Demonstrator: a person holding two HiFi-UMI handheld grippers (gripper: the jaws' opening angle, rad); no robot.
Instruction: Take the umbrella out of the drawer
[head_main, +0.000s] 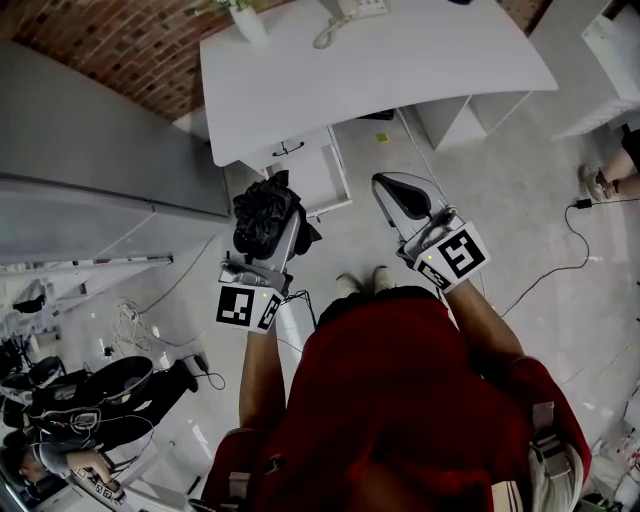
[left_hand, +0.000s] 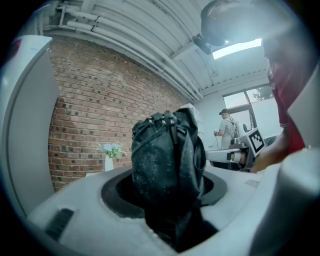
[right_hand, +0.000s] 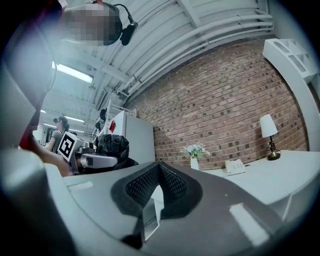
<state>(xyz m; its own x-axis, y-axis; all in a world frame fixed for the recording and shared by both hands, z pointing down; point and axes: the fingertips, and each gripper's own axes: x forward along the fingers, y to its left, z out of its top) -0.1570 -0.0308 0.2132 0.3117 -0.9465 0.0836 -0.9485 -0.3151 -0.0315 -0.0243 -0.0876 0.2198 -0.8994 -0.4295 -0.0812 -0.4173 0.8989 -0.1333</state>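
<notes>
A black folded umbrella (head_main: 262, 215) is clamped between the jaws of my left gripper (head_main: 278, 238), held up in the air in front of the open white drawer (head_main: 312, 172) under the desk. In the left gripper view the umbrella (left_hand: 167, 160) fills the middle, its bunched fabric and rib tips sticking out past the jaws. To the right at about the same height, my right gripper (head_main: 400, 195) is shut, its ribbed pads (right_hand: 150, 186) meeting at the tip with nothing between them. The drawer's inside is mostly hidden.
The white desk (head_main: 400, 70) carries a phone (head_main: 350, 12) and a vase (head_main: 245, 20). A grey cabinet (head_main: 80, 150) stands at the left. Cables (head_main: 570, 240) cross the floor. A person (head_main: 90, 400) is low at the left, and another person's feet (head_main: 600, 180) show at the right.
</notes>
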